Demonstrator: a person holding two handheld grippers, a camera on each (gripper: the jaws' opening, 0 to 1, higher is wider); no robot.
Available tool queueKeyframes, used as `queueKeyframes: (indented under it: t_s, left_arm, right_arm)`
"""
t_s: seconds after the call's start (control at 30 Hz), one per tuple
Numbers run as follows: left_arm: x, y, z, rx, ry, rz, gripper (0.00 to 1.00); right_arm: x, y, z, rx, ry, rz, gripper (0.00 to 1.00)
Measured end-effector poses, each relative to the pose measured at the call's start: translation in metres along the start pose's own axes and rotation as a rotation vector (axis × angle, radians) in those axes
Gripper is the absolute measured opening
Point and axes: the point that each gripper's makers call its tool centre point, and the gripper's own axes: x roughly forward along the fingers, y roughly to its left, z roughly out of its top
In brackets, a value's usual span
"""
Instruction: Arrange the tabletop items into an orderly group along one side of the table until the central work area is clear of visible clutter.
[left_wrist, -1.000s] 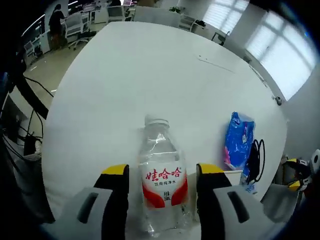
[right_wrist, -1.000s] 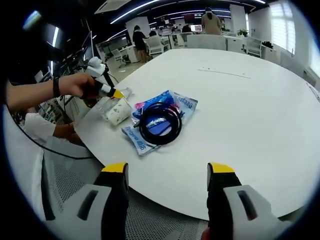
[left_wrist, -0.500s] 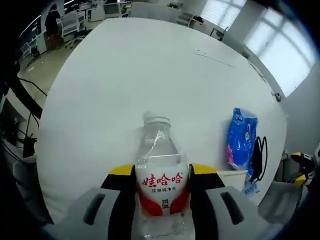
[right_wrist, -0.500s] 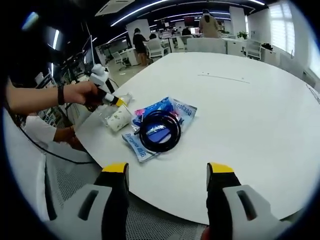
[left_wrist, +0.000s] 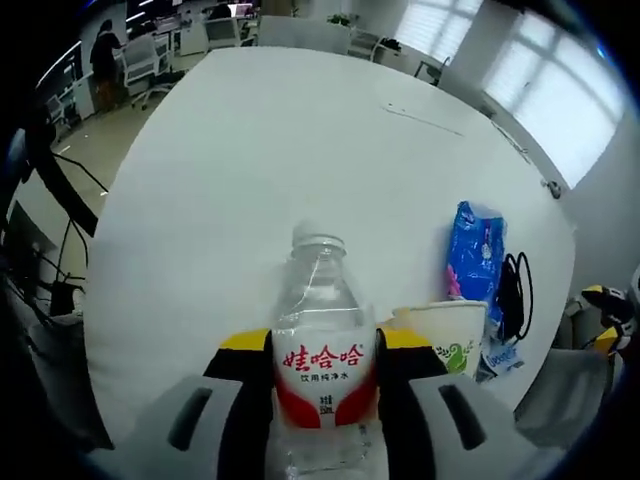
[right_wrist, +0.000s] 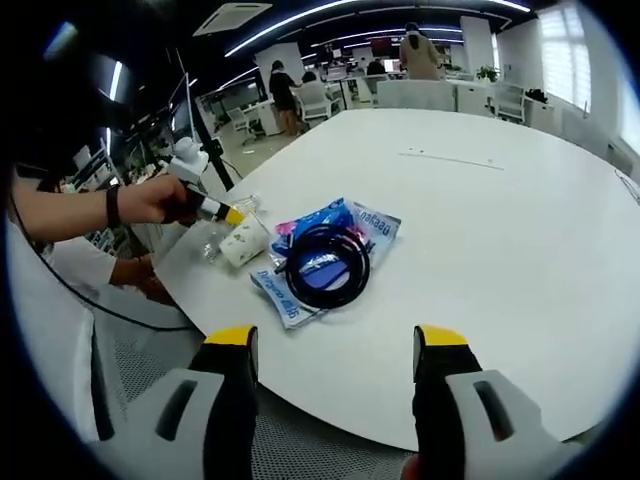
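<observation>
Left gripper view: the left claw (left_wrist: 325, 350) is gripping a water bottle (left_wrist: 322, 345) (paper cup (left_wrist: 447, 338) at 3 o'clock); the right claw (right_wrist: 336, 345) is hanging released above the surface (right_wrist: 500, 230).

Free room: the broad middle and far side of the white surface (right_wrist: 500, 230) lie bare, open to approach from the near edge.

Obstacles: a cluster at one edge. Water bottle (left_wrist: 322, 340), pinched between the left tongs (left_wrist: 325, 345); paper cup (left_wrist: 445, 335) just beside it; blue packet (right_wrist: 335, 235) with a coiled black cable (right_wrist: 325, 262) lying on it.

Right tongs (right_wrist: 335, 345): spread wide off the near edge, nothing between them.
</observation>
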Motion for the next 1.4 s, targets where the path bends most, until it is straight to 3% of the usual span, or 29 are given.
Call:
queueKeyframes:
  t_s: [0.43,1.4]
  left_arm:
    - [-0.029,-0.001,-0.002,0.047,-0.062,0.037,0.39]
    - [-0.091,-0.003,-0.025,0.012,-0.25,0.109,0.38]
  right_arm:
    - [-0.001,-0.002,-0.001,0.029,-0.03,-0.001,0.61]
    - [0.005,0.007,0.004,0.003,-0.028,0.059,0.61]
